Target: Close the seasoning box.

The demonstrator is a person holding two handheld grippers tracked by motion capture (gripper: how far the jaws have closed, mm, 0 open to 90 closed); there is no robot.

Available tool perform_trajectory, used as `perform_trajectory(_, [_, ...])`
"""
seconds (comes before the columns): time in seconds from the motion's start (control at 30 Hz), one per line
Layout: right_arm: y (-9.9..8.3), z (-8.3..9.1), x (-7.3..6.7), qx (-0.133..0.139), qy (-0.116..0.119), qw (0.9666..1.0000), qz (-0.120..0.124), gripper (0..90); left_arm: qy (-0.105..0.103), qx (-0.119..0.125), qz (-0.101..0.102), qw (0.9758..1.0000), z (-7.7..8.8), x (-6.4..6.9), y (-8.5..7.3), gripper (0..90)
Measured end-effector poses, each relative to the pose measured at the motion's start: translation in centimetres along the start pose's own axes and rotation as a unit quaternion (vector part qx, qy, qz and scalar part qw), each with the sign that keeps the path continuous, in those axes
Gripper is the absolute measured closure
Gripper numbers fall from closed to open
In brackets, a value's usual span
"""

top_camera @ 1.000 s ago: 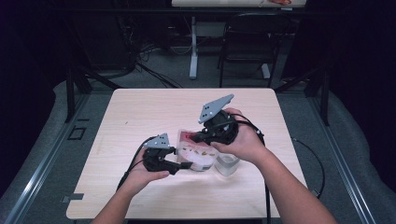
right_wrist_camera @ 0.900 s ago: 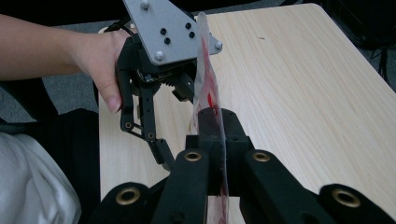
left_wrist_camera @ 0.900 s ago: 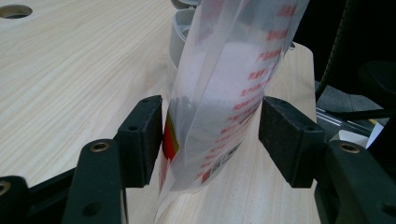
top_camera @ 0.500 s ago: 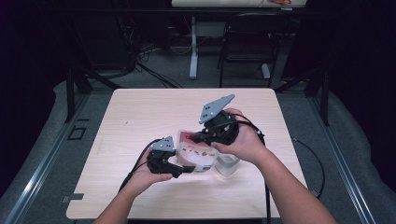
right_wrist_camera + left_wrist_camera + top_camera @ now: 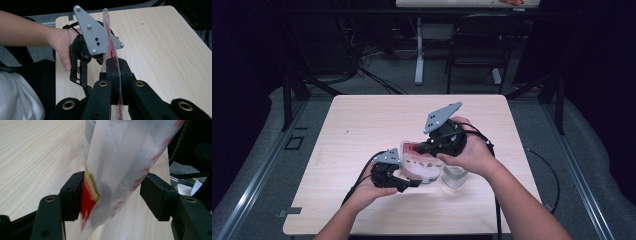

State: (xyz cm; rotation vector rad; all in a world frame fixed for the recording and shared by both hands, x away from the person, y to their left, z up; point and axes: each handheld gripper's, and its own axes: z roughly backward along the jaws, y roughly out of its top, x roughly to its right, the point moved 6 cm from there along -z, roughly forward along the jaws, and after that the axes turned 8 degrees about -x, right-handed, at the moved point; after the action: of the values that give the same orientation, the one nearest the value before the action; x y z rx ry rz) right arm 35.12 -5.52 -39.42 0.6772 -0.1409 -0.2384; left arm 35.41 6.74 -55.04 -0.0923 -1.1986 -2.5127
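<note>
Spanning mid-frame of the high view, one pale wood-grain table (image 5: 362,130), matte with rounded corners. One thin, glossy translucent plastic bag (image 5: 419,165) with red print sits just below frame centre, held above the tabletop between two grippers. Right gripper (image 5: 113,67) is clenched flat on the bag's edge; left gripper (image 5: 112,195) stands released, bag between the jaws, touching one pad only. One small clear container (image 5: 455,176) beside the bag, half hidden by a hand; contents unreadable.

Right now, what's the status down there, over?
Right claw shut on plastic bag. Left claw open, bag between its jaws. Clear container beside it.
</note>
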Motion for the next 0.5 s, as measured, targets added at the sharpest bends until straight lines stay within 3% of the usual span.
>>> perform_trajectory(0.5, [-0.24,-0.11,-0.02,-0.003,0.005,1.0000,0.002,89.8,-0.005,-0.012,-0.009,0.9999,-0.01,0.21,-0.33,48.7])
